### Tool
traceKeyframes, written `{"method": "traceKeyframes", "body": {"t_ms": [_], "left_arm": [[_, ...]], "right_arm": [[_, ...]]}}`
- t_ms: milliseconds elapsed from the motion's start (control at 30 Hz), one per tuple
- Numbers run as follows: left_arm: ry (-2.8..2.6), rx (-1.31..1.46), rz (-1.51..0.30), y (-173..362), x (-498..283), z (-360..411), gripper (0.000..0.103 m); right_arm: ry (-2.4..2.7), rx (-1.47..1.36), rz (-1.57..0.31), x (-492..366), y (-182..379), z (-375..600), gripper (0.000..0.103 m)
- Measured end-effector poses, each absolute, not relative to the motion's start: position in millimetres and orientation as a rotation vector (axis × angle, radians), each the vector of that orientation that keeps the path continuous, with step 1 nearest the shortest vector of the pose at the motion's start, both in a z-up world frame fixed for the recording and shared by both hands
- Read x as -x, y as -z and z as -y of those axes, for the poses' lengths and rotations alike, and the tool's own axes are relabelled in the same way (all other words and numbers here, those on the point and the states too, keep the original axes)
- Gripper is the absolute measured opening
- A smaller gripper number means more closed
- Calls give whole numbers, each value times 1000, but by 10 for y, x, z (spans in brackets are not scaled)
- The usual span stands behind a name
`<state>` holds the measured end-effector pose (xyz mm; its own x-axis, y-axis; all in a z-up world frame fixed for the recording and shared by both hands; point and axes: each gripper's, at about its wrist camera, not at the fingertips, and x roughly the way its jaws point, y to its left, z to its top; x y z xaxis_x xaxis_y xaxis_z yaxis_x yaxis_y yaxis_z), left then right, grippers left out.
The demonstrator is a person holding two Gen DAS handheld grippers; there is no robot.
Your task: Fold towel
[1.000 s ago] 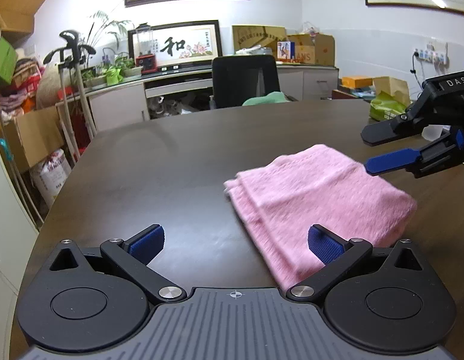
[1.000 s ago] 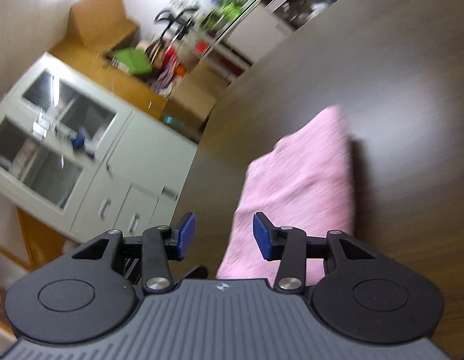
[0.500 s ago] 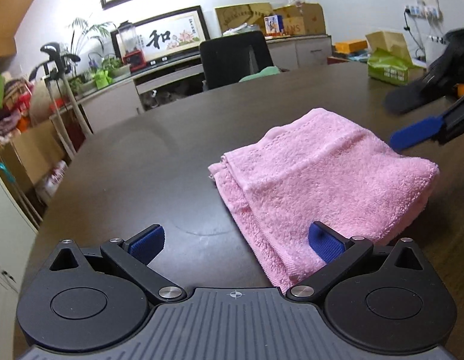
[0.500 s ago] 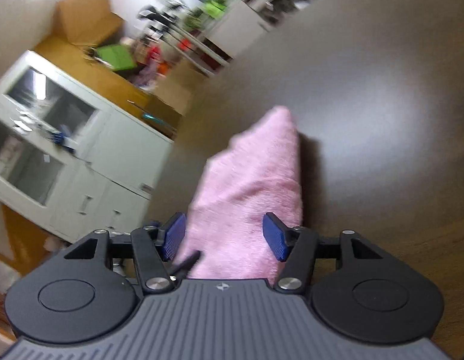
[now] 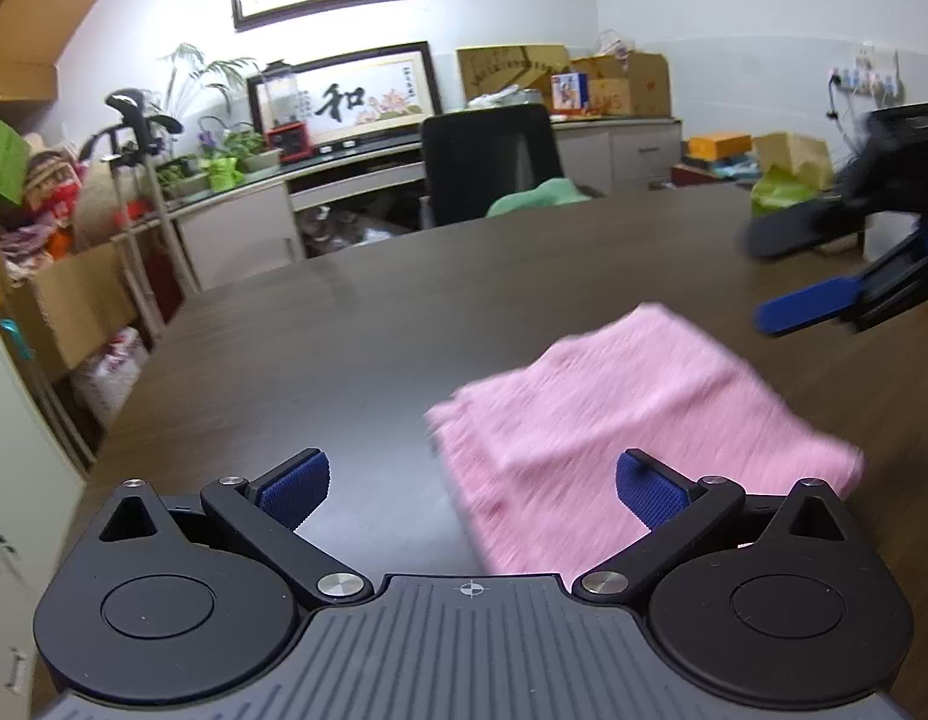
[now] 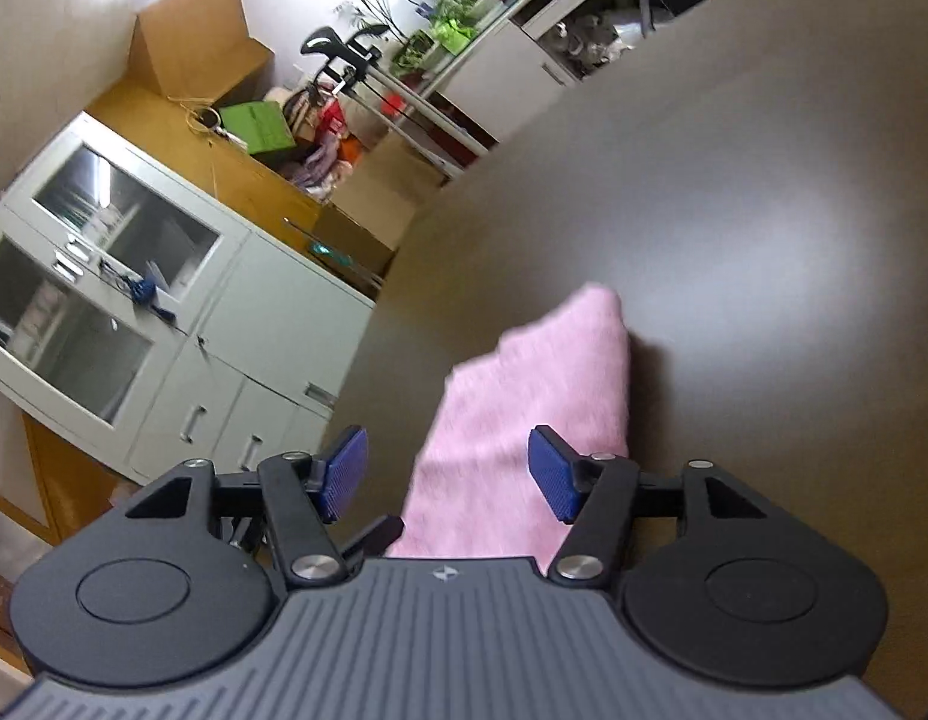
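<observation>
One folded pink towel (image 5: pixel 637 414) lies on dark table (image 5: pixel 344 324), edges motion-blurred. Left gripper (image 5: pixel 472 489) spread wide, holding nothing. Right gripper (image 6: pixel 449 474) opening, towel between its pads, ungripped.

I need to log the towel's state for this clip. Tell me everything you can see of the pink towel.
The pink towel is soft terry cloth, folded into a thick, roughly rectangular pad with stacked layers showing along its left edge. It lies flat on the dark wooden table. Neither gripper grips it: the left gripper is wide open at its near edge, and the right gripper, jaws opening, frames it without pressing.
</observation>
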<state>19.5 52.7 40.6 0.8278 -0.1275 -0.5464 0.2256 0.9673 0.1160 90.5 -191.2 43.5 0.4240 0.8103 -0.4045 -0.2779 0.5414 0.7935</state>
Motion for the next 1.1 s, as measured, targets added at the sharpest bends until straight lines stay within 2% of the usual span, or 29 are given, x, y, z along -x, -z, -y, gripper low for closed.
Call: {"method": "traceKeyframes", "body": {"t_ms": [200,267,333,433,600,800,1000,1100], "left_arm": [[130,-286,-611,-222,-508,-273,103],[112,-280,-641,-127,-544,-346,103],[129,-216,-662,-114,-545,-472,103],[119,-159,-648,-161,-519,-586,102],[77,-44,-565,-357,-422,-873,101],[174,322,-678,-372,-609,-1303,101],[214,350,-761,-289,-701,-1231,101],[234,379,-801,-249,-742,-1203,89]], "right_arm": [[-737,-764,-974,-1305,-129,1728,66],[-697,-711,-991,-1332,13,1712,57],[-714,-696,-973,-1318,36,1708,56],[-753,-700,-933,-1273,-22,1707,65],[-744,-628,-865,-1169,-117,1713,70],[-768,-683,-871,-1175,-133,1737,76],[-756,-671,-865,-1148,-171,1761,77],[-756,-649,-858,-1128,-191,1734,80]]}}
